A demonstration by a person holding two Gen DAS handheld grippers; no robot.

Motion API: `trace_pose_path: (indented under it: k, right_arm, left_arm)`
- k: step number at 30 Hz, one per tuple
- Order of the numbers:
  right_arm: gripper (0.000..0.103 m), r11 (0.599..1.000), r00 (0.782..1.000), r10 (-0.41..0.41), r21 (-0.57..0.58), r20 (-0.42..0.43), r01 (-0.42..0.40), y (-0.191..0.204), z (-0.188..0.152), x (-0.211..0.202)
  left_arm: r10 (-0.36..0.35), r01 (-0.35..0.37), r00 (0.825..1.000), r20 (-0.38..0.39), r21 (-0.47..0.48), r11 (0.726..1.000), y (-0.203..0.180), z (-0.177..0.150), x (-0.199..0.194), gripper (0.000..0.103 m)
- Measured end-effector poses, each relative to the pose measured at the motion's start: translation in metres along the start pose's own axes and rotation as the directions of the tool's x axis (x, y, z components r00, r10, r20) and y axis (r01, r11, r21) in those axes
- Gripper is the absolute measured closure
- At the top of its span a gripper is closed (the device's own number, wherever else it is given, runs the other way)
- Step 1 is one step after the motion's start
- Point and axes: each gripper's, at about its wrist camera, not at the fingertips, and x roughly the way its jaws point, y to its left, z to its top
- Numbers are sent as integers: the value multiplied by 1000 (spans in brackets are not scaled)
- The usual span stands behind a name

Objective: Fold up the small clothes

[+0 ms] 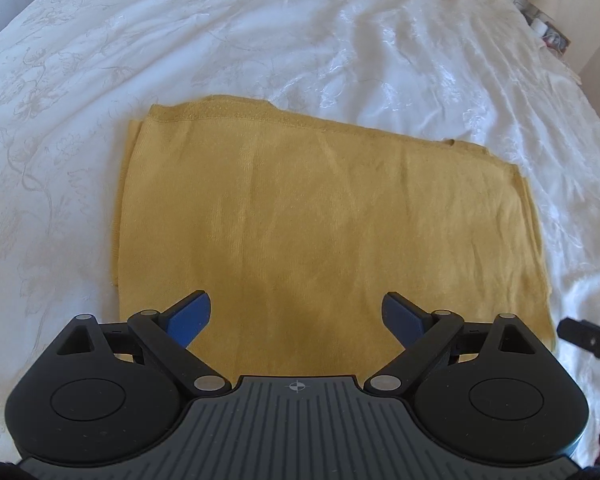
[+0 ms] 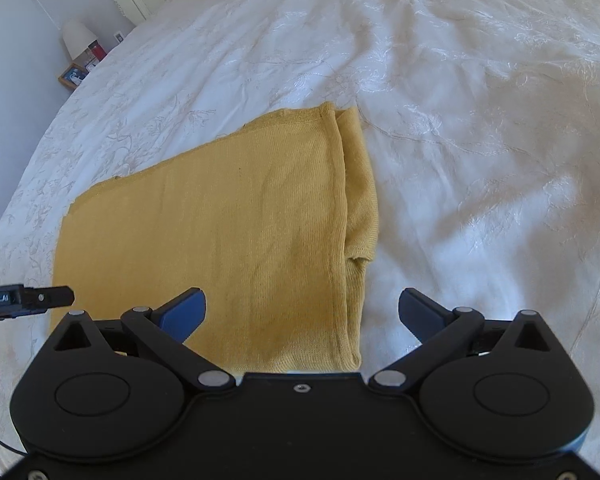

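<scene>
Both grippers, left (image 1: 296, 312) and right (image 2: 302, 310), hang spread and empty above the folded mustard knit garment (image 1: 320, 220) on the bedspread (image 1: 260, 40); another fold apparently follows, requiring an edge pinch.

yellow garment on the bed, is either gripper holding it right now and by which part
Nothing is held. The left gripper and right gripper both stand open above the yellow garment, which lies folded flat on the white bedspread.

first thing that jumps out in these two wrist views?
The mustard-yellow knit garment, folded into a flat rectangle on the white embroidered bedspread, fills the middle of both views. Both grippers hover over its near edge with jaws wide open and nothing between them: left gripper, right gripper, near its layered right edge.
</scene>
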Motion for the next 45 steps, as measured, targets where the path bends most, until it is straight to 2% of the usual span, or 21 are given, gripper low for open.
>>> trace_pose_path:
  k: [5, 12, 18, 20, 24, 29, 31, 33, 34, 35, 36, 41, 45]
  right_arm:
    - [0, 1000, 1000, 8, 6, -26, -8, -5, -11, -3]
    - [0, 1000, 999, 18, 10, -40, -18, -12, -8, -1]
    - [0, 999, 999, 30, 23, -45, -29, -18, -2, 9]
    - [0, 999, 999, 31, 24, -45, -30, -18, -1, 13]
    - [0, 999, 999, 36, 37, -40, -35, -22, 0, 15]
    - [0, 998, 998, 37, 47, -44, -35, -25, -2, 15]
    - [0, 998, 998, 37, 50, -43, -35, -26, -2, 13]
    - [0, 998, 999, 36, 55, -35, -34, -27, -3, 10]
    - [0, 998, 999, 37, 60, -30, -35, -27, -4, 8]
    - [0, 997, 999, 38, 64, -26, -36, -28, -4, 6]
    - [0, 997, 999, 38, 67, -25, -37, -28, -5, 4]
    - [0, 997, 999, 38, 71, -29, -36, -30, -9, 1]
    - [0, 997, 999, 39, 67, -36, -36, -31, -11, 0]
  left_arm:
    - [42, -42, 999, -2, 26, 999, -23, 32, 24, 10]
    - [82, -82, 997, -9, 5, 997, -34, 65, 58, 10]
    - [146, -140, 985, -95, 65, 988, -37, 72, 100, 8]
    - [159, -152, 982, -106, 75, 986, -37, 71, 109, 0]
    - [167, -161, 979, -115, 56, 985, -36, 71, 115, 0]
    - [182, -176, 975, -124, 60, 983, -40, 70, 117, 0]
    - [169, -160, 973, -156, 74, 984, -39, 75, 117, 0]
    - [148, -142, 974, -170, 48, 989, -36, 81, 111, 2]
    - [144, -140, 976, -161, 36, 990, -35, 81, 104, 4]
    - [144, -140, 979, -147, 33, 990, -35, 80, 96, 13]
    - [144, -140, 980, -134, 40, 989, -36, 78, 88, 14]
    - [128, -121, 990, -66, 104, 987, -51, 46, 46, 14]
    - [121, -113, 991, -60, 121, 986, -52, 22, 30, 14]
